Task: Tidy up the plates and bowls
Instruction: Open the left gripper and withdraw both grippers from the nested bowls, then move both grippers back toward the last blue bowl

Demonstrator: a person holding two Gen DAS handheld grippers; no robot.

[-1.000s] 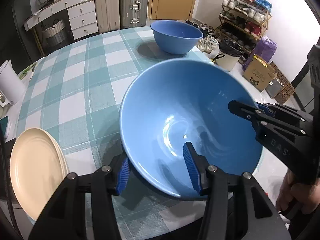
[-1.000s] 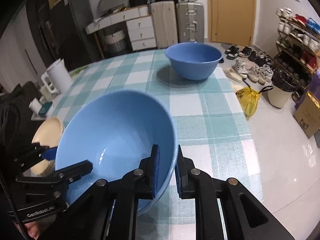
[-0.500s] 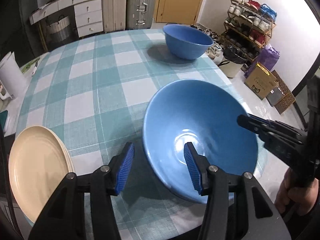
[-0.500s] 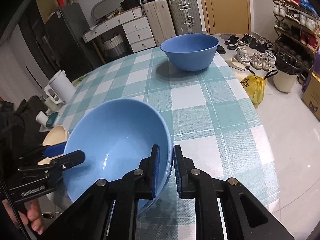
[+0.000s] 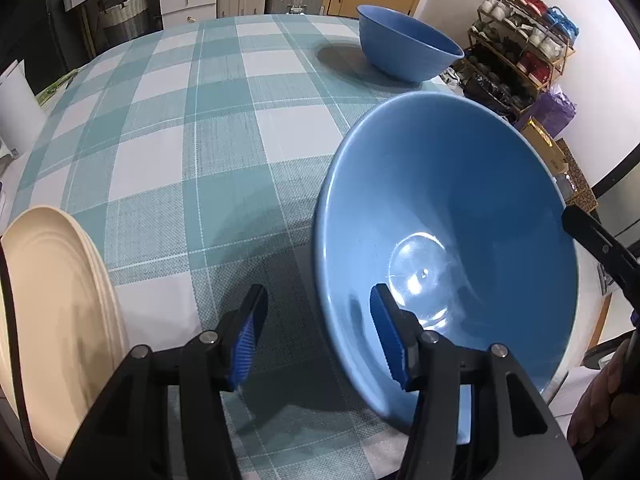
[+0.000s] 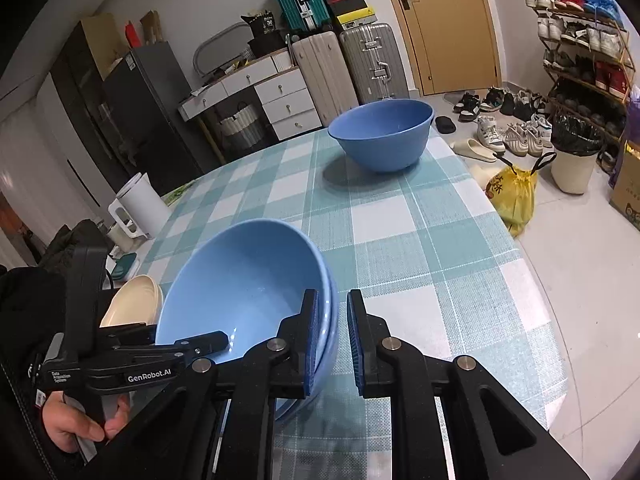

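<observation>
The right gripper (image 6: 332, 336) pinches the near rim of the tilted glossy light-blue bowl (image 5: 460, 216); the left gripper (image 5: 316, 332), jaws opening, straddles its opposite rim without touching.

Left gripper (image 5: 316, 334) opening — right gripper (image 6: 332, 340) clamped

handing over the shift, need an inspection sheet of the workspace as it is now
surface: round table under a teal checked cloth
job's things: near blue bowl tilted at the table edge; far blue bowl upright; cream plates at the left edge
clutter: nothing seen on the cloth
grippers: right gripper shut on the near bowl's rim; left gripper opening, straddling the rim without pressing
cables: nothing seen
surroundings: suitcases, shoe rack, door
</observation>
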